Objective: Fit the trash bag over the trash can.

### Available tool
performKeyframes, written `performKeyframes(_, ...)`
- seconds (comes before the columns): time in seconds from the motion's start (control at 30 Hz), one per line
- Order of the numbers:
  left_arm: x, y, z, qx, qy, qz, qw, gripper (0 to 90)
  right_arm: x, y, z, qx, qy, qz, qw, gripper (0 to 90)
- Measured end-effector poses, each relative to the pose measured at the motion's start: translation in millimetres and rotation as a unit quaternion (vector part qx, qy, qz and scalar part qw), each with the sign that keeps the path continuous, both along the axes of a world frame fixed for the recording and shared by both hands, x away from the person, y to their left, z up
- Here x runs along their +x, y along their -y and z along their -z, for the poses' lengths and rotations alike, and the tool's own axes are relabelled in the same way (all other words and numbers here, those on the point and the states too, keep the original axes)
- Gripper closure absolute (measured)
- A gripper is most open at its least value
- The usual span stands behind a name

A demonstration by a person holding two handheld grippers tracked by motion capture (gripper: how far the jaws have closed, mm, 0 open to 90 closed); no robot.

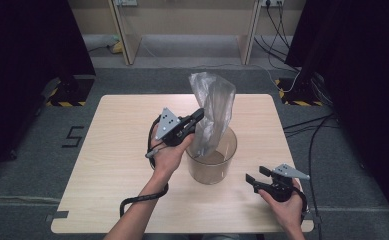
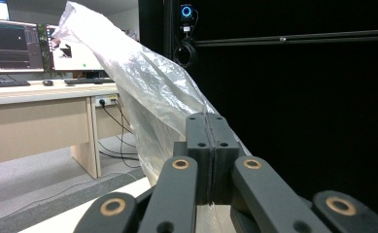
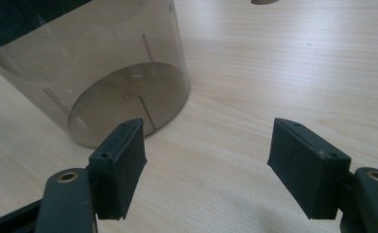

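Note:
A clear plastic bag hangs upright over a smoky see-through round container in the middle of the table, its lower end dipping inside. My left gripper is shut on the bag's left edge; in the left gripper view the bag rises from between the pressed-together pads. My right gripper rests low near the table's front right, open and holding nothing. In the right gripper view its fingertips stand wide apart in front of the container.
The light wooden table is bare around the container. Dark curtains hang at both sides, and cables lie on the grey floor at the right. A desk with monitors stands beyond the bag in the left gripper view.

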State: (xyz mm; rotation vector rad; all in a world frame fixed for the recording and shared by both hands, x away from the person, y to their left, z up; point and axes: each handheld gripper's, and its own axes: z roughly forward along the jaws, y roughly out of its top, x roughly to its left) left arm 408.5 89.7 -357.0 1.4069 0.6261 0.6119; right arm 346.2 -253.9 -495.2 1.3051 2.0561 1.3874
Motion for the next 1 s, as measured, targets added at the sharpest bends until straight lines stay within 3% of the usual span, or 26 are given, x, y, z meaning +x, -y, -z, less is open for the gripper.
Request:
performKeyframes(0.23,-8.0,-5.2,8.2,0.009,-0.003,0.011,0.9999,89.0,0.2,-1.0,-0.5,-0.001,0.002,-0.002,1.0,29.4)
performKeyframes(0.63,-25.6,-11.9,27.6,0.051,-0.026,0.04,0.9975,86.3,-2.0,4.9,-16.2,0.013,0.023,0.013,0.9996,29.4)
performKeyframes(0.77,-28.9,-20.6,33.2,0.056,-0.046,0.045,0.9963,78.6,-2.7,3.1,-22.9,0.017,0.029,0.012,0.9994,29.5)
performKeyframes(1.0,-32.3,-37.6,26.7,0.03,-0.061,0.048,0.9966,55.8,-3.5,-3.5,-40.1,0.023,0.047,0.004,0.9987,30.0)
